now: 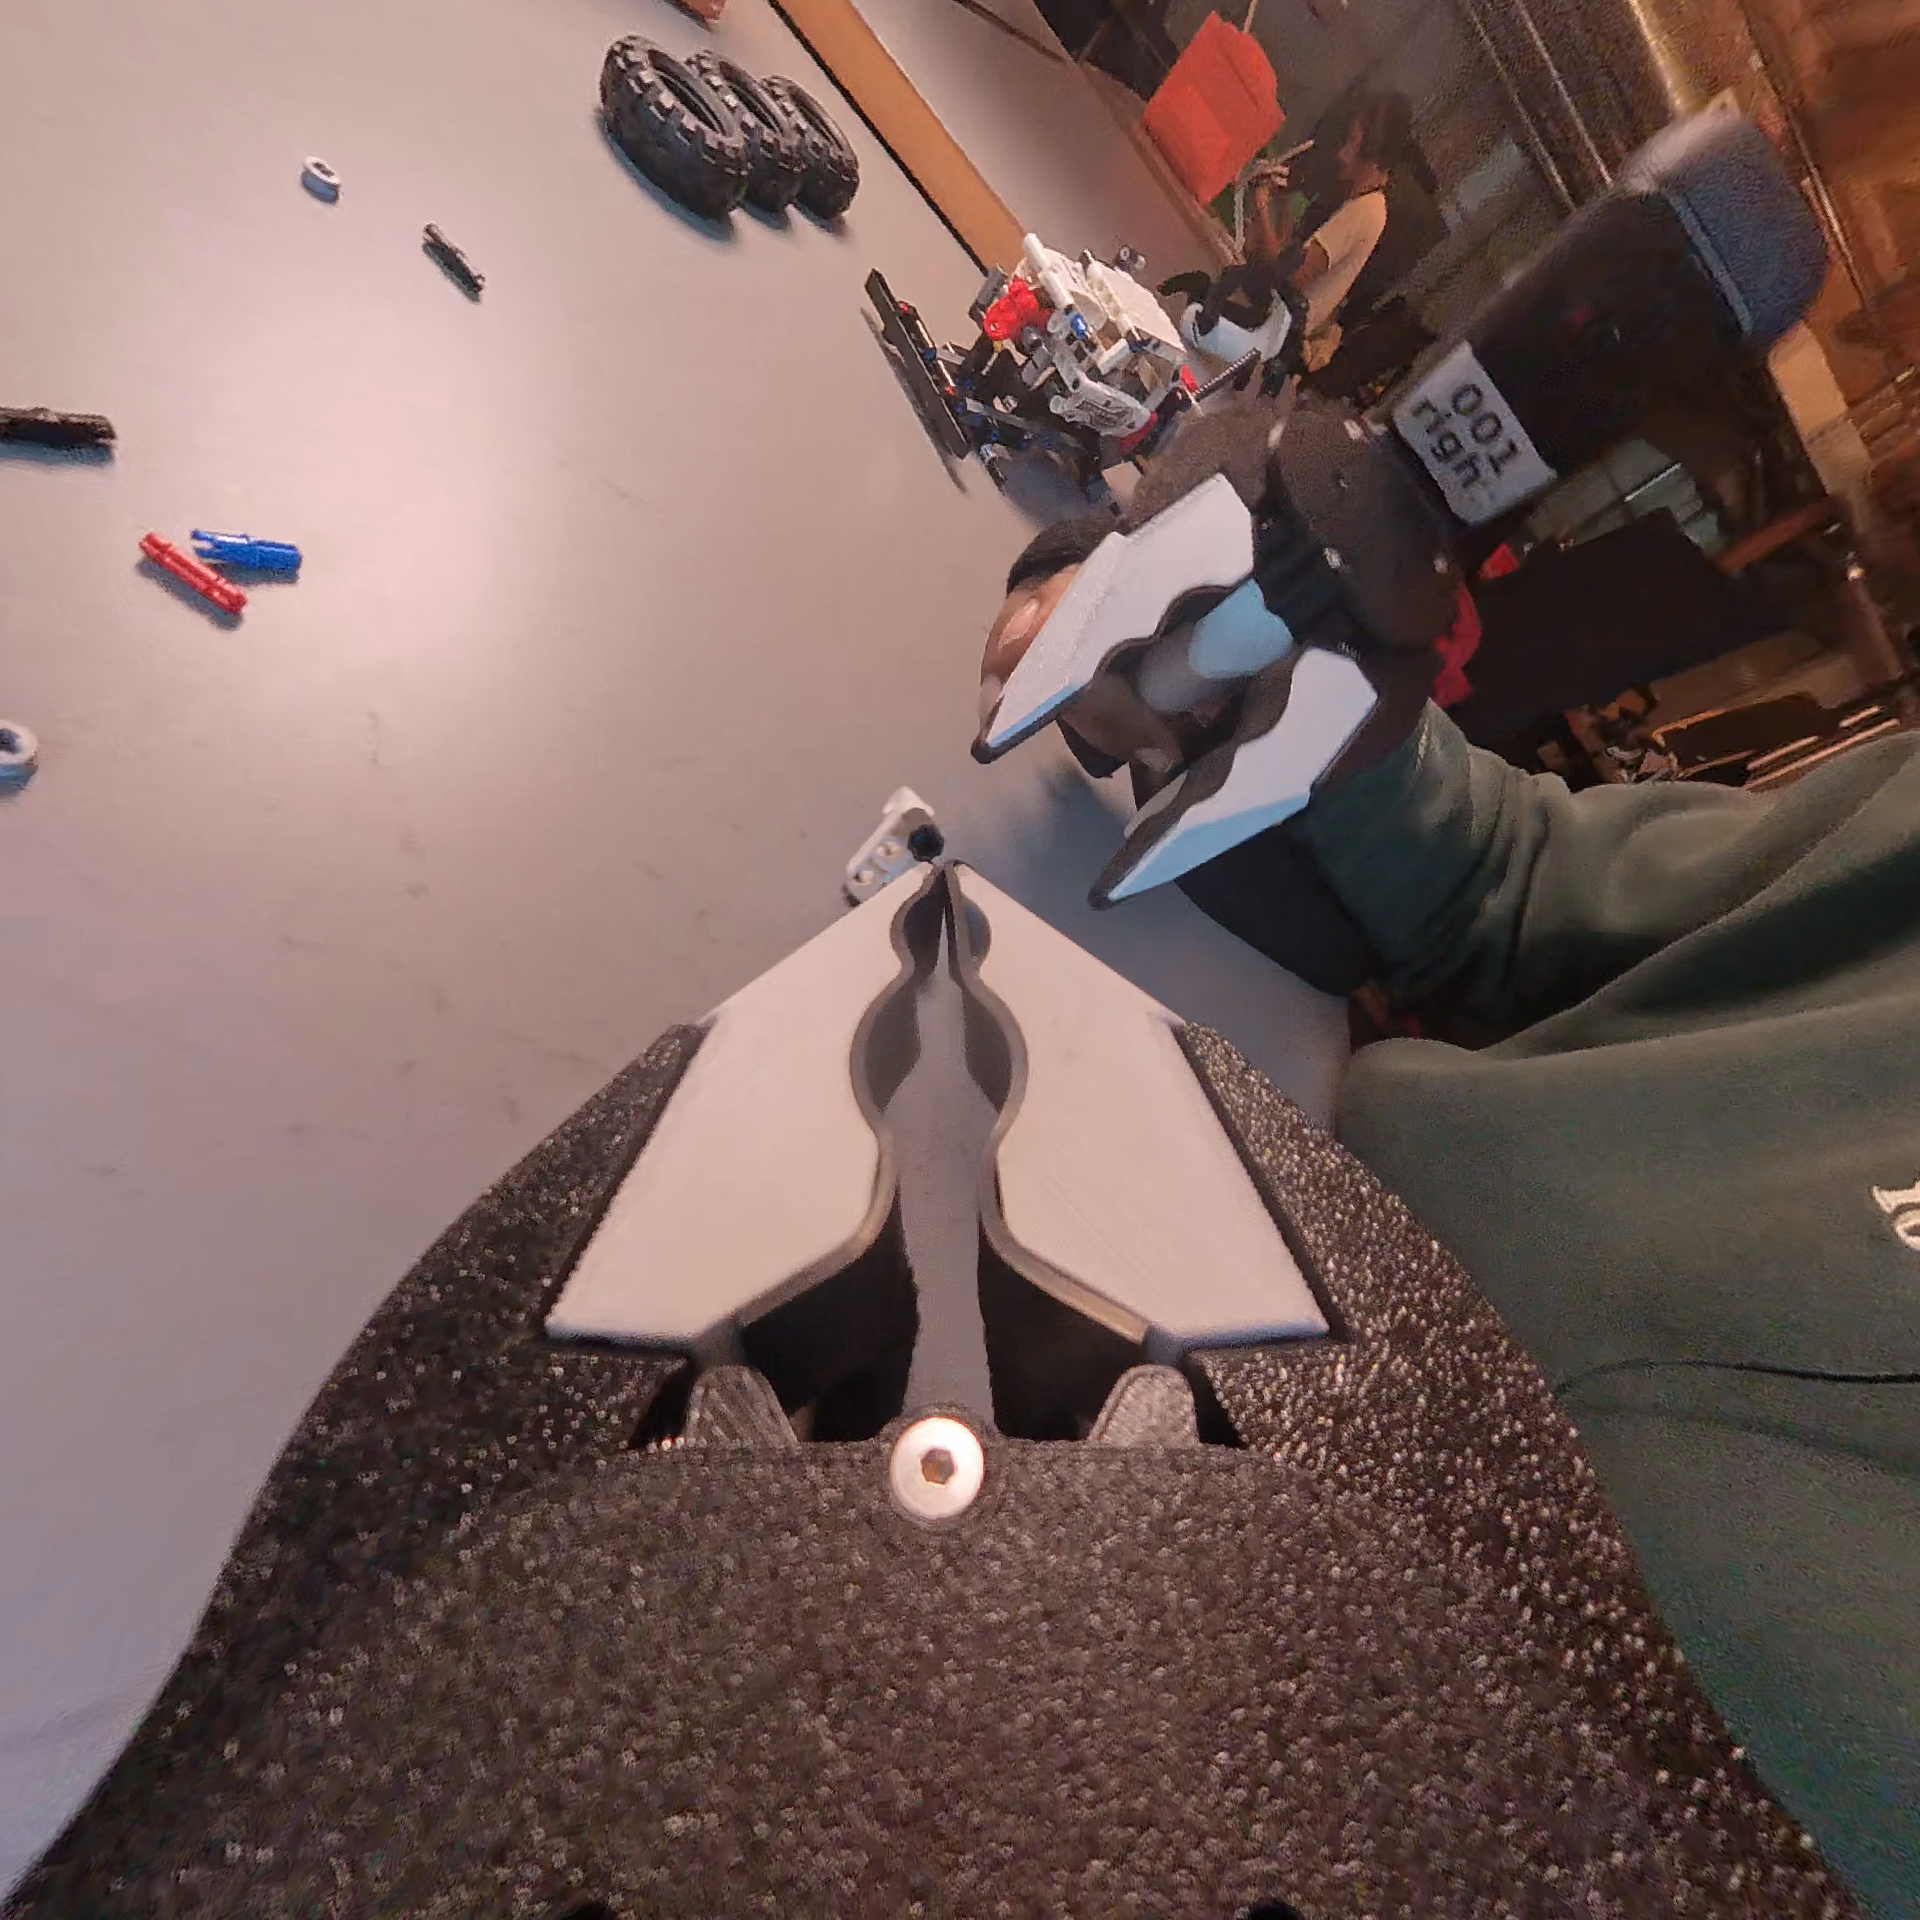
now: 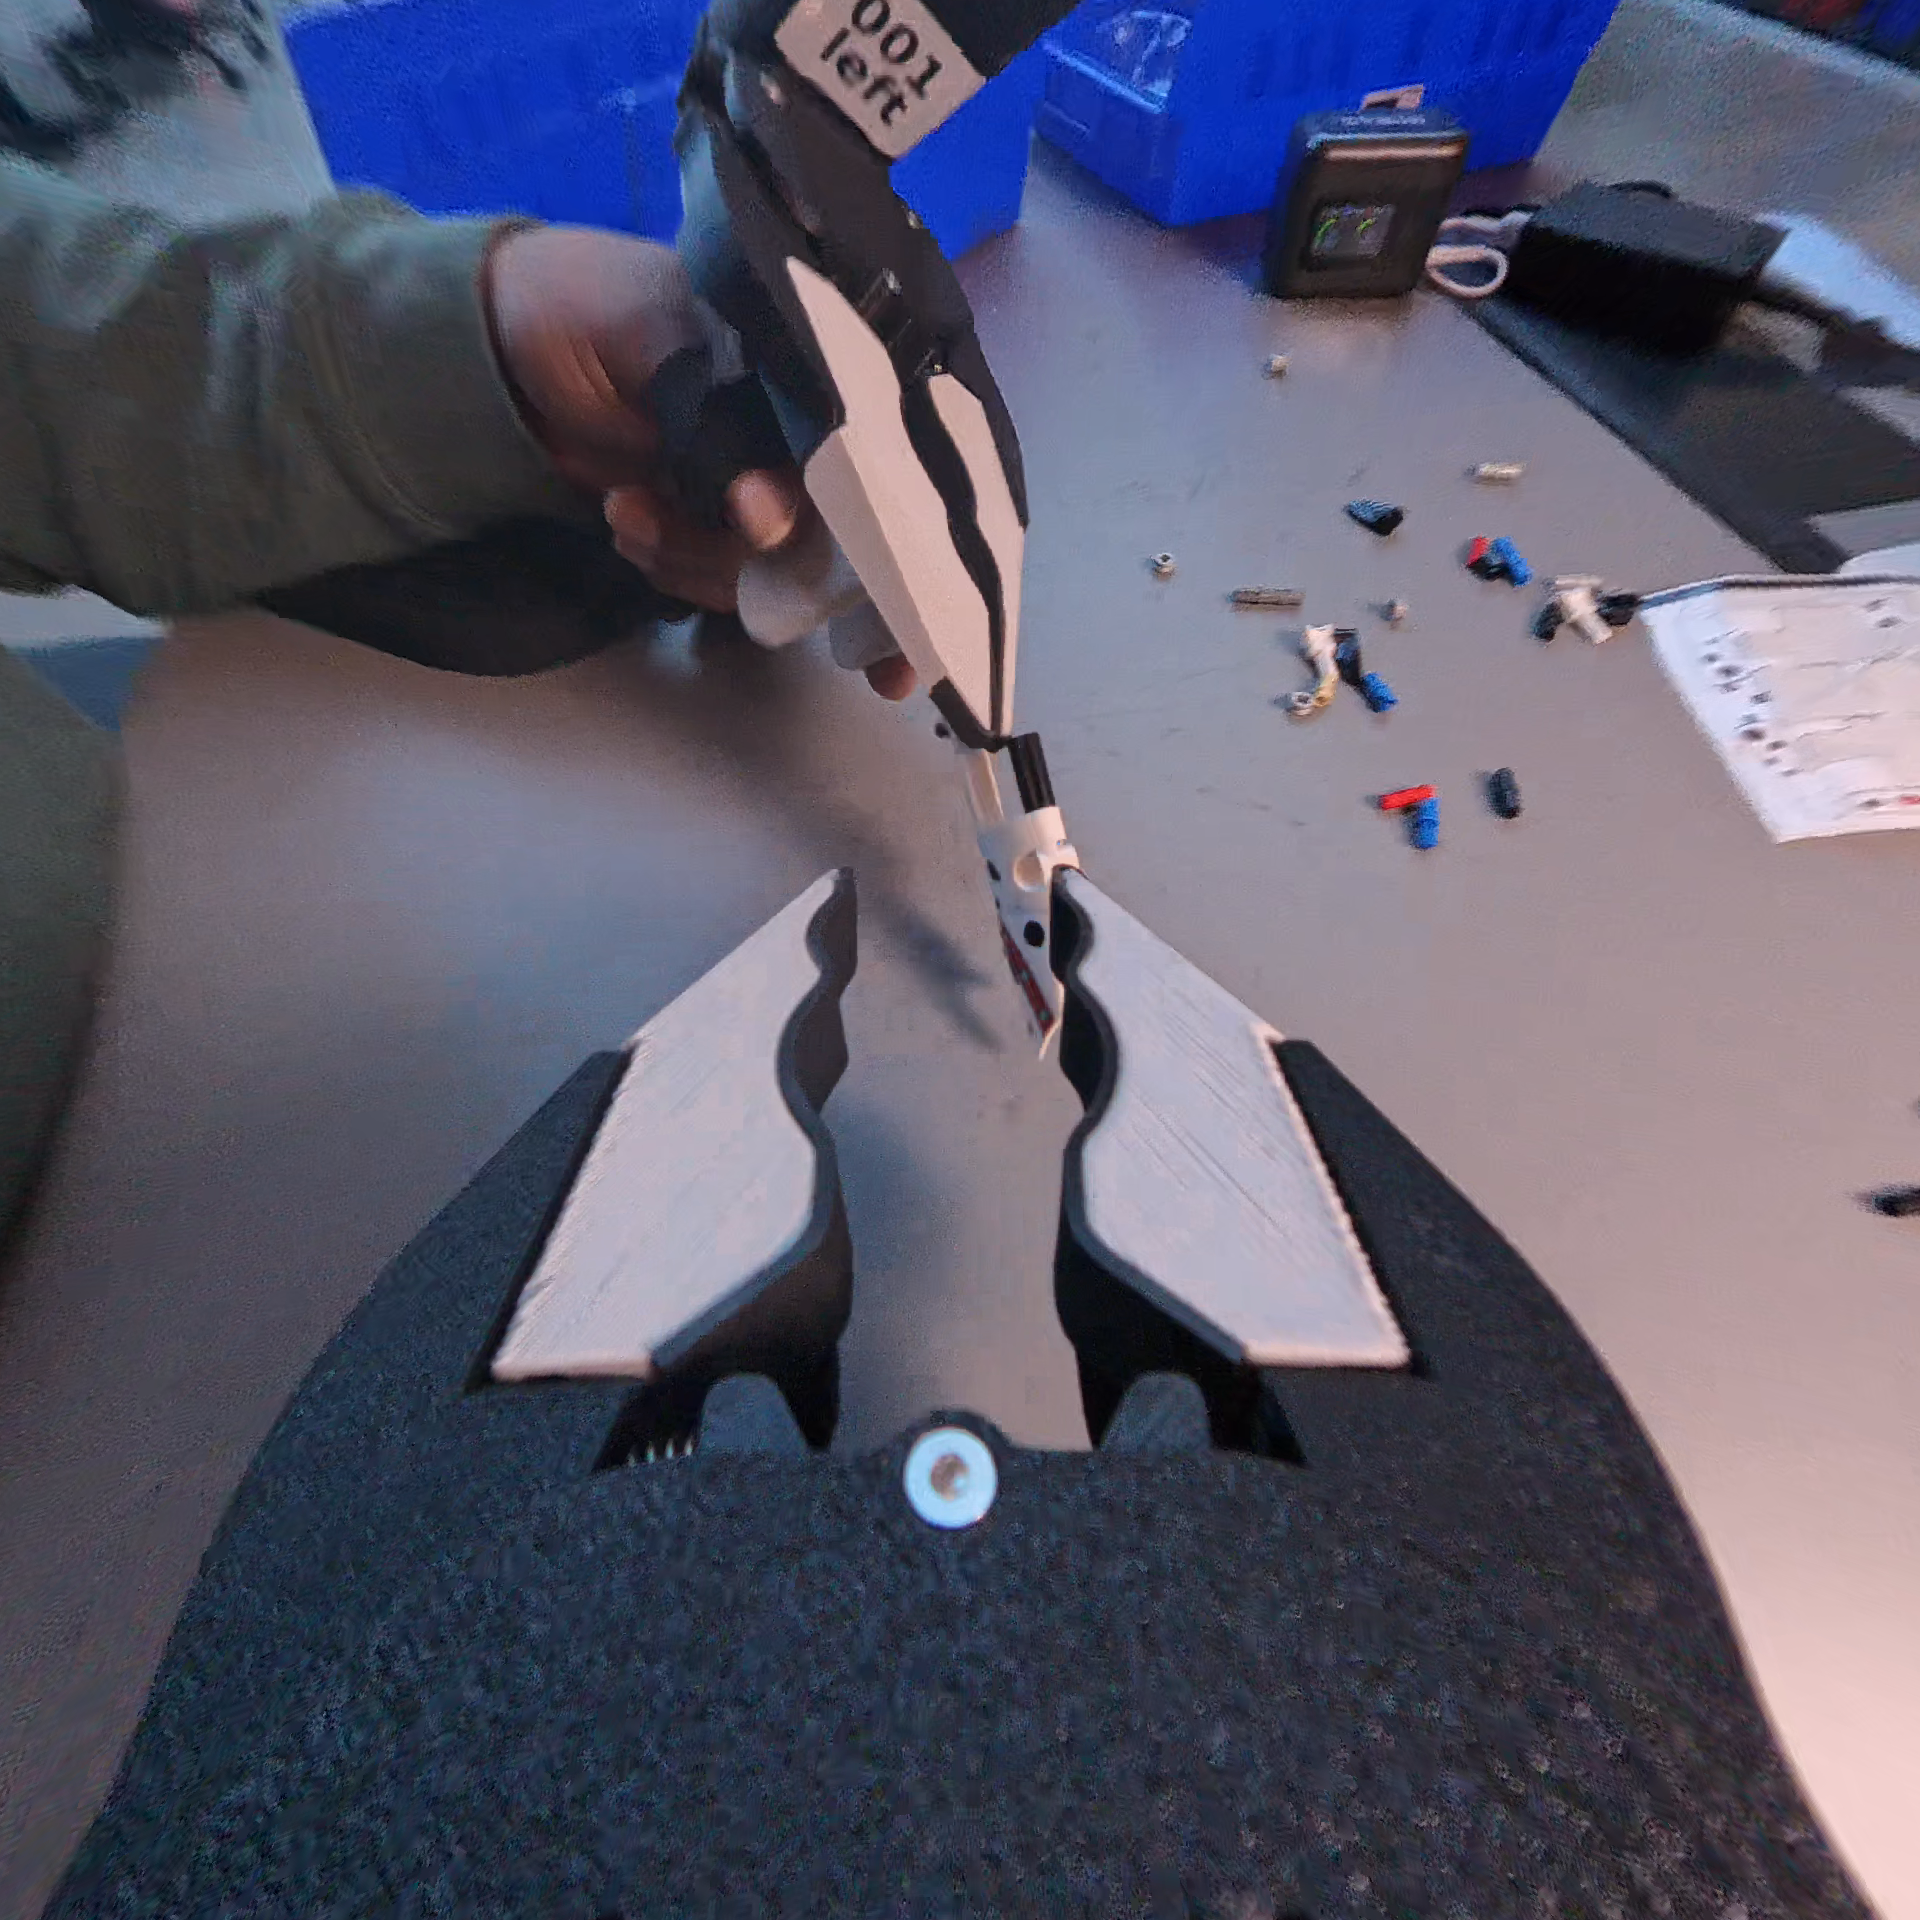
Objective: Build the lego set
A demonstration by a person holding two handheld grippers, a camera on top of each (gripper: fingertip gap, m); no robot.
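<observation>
My left gripper (image 1: 940, 881) is shut on a small white lego piece (image 1: 888, 844) that carries a black pin (image 1: 927, 837), held above the grey table (image 1: 520, 831). In the right wrist view the left gripper (image 2: 985, 727) comes down from above, and the white piece (image 2: 1023, 883) with its black pin (image 2: 1032, 777) hangs from its tips. My right gripper (image 2: 951, 883) is open, and the piece sits between its fingers, close against the right-hand one. In the left wrist view the right gripper (image 1: 1042, 821) shows open just right of my left tips.
A partly built lego vehicle (image 1: 1049, 364) and three black tyres (image 1: 727, 135) stand far off on the table. Loose pins lie about, among them a red one (image 1: 192, 574) and a blue one (image 1: 247, 551). An instruction sheet (image 2: 1808, 696), blue bins (image 2: 1247, 104) and a black device (image 2: 1361, 197) lie to the right. Both grippers' tips are close together, under 4 cm apart.
</observation>
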